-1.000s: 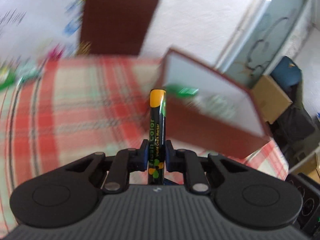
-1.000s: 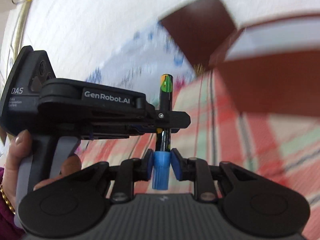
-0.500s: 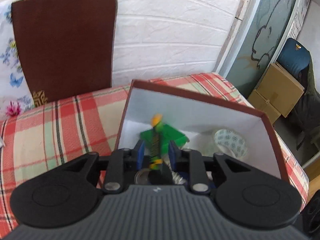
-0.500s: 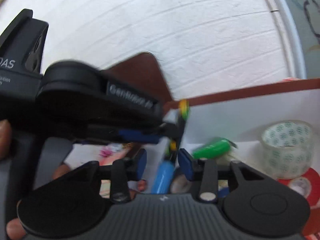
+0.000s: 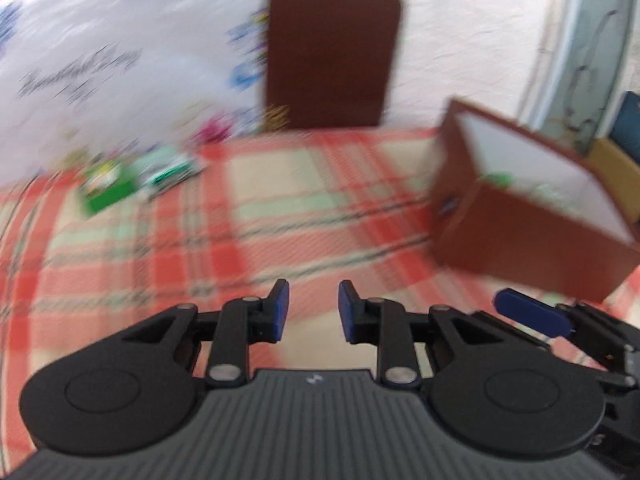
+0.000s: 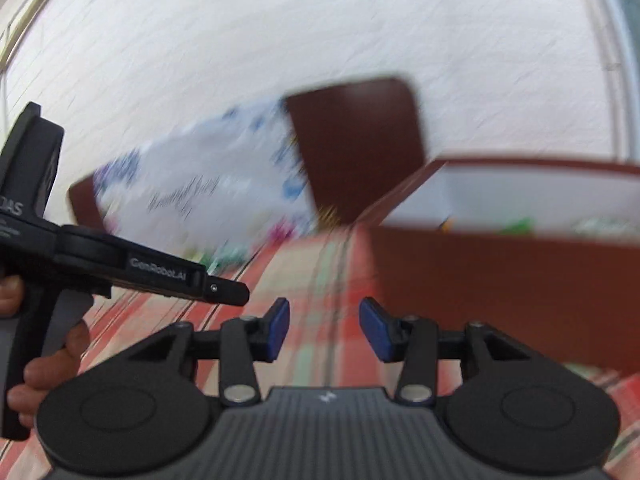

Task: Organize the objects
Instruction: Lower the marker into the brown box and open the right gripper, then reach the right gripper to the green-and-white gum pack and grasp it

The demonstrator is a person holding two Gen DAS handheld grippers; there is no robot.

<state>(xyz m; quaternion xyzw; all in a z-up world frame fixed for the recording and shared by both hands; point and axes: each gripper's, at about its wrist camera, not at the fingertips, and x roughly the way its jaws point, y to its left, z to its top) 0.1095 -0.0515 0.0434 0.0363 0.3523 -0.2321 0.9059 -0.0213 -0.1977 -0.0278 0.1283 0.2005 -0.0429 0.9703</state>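
Left hand-held gripper [image 5: 310, 312] and right hand-held gripper [image 6: 323, 330] both gape apart, holding nothing, above the red-checked cloth worktop [image 5: 280, 208]; the brown cardboard box [image 5: 532, 216] sits at two o'clock.

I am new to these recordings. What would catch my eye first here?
Both grippers are open and hold nothing: the left gripper and the right gripper. They hang over a red plaid tablecloth. An open brown box stands at the right, and blurred green packets lie far left.
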